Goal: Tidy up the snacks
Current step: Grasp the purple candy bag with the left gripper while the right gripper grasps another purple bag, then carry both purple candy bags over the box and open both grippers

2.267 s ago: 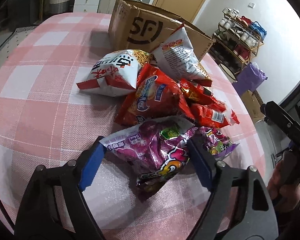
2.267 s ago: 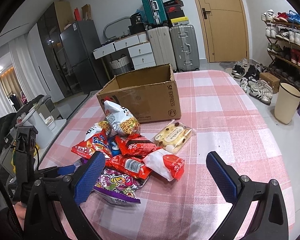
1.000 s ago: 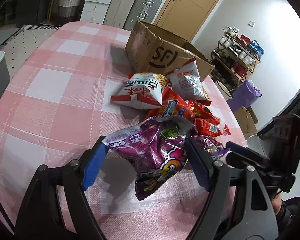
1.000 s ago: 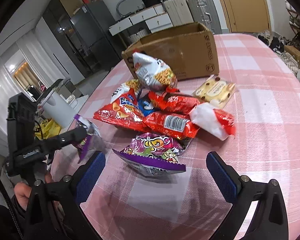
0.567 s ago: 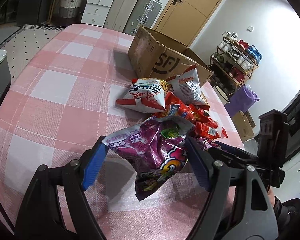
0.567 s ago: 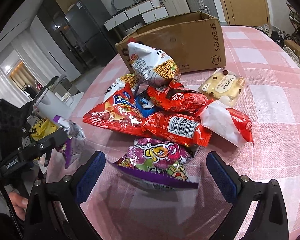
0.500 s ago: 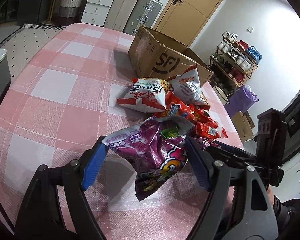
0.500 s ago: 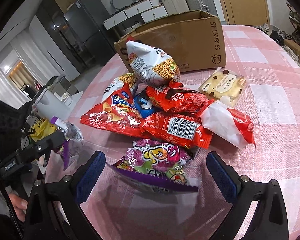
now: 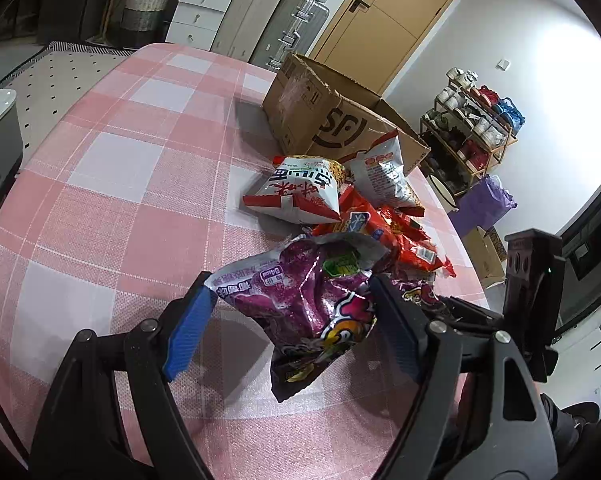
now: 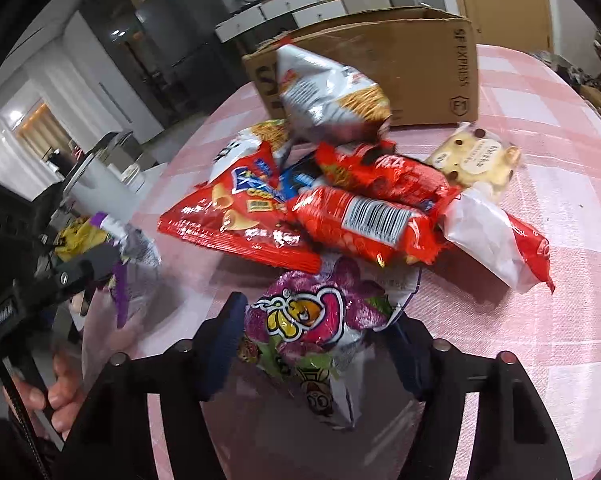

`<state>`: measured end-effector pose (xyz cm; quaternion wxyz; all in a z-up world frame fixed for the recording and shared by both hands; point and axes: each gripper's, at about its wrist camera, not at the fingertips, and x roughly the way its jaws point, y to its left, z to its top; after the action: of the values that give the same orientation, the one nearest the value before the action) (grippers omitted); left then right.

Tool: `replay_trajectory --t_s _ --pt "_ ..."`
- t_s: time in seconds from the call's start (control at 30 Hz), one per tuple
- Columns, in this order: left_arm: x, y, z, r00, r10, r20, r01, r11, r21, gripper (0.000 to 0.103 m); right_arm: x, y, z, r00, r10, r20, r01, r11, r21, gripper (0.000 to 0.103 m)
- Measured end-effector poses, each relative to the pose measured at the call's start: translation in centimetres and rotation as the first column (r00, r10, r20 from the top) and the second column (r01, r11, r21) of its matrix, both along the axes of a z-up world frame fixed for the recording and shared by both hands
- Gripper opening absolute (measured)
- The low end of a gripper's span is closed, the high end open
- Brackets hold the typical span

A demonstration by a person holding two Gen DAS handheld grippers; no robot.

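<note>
Here, two purple snack bags sit between the jaws of two handheld grippers, in front of the cardboard box (image 10: 380, 60) on the pink checked worktop (image 9: 112, 184).

The left gripper (image 9: 290, 326) is clenched on one purple bag (image 9: 300, 296), held clear of the worktop on the near side of the snack pile, well short of the box. The right gripper (image 10: 320, 354) is closing its jaws around a second purple bag (image 10: 312, 320) at the near edge of the pile; whether its blurred pads already press the bag cannot be told. Between that bag and the box lie red chip bags (image 10: 244, 216), a barcoded red pack (image 10: 364, 224) and a white noodle bag (image 10: 332, 96) leaning at the box's front. A cream biscuit pack (image 10: 476, 160) lies by the box's right corner.
</note>
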<state>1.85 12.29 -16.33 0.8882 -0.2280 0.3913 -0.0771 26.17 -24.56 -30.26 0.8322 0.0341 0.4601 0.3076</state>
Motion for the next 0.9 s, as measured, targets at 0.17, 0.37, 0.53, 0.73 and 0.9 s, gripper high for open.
replay_trajectory --t_s 0.17,0.37,0.53,0.73,0.9 --pt "-0.2 -0.3 0.3 1.000 -0.003 0.006 0.003 1.000 0.007 0.076 -0.7 0.2 -0.1 1.000 0.028 -0.006 -0.028 0.999 0.036 0.057" --pt "-0.4 -0.7 1.1 1.000 -0.007 0.015 0.007 1.000 0.017 0.076 -2.5 -0.4 1.0 0.998 0.056 0.016 -0.057 0.995 0.084 0.056" --pt "-0.4 -1.1 1.7 1.000 -0.012 0.019 0.012 0.999 0.034 0.077 -4.1 -0.8 2.8 0.996 0.069 0.050 -0.075 0.988 0.134 0.056" --pt "0.1 -1.8 2.5 1.000 -0.009 0.009 0.008 0.998 0.069 0.077 -5.0 -2.7 5.3 0.993 0.065 0.097 -0.083 0.978 0.194 0.056" --pt "0.3 -2.3 3.8 1.000 -0.016 0.021 0.014 0.996 0.084 0.077 -5.3 -4.4 6.8 0.990 0.042 0.134 -0.072 0.971 0.226 0.056"
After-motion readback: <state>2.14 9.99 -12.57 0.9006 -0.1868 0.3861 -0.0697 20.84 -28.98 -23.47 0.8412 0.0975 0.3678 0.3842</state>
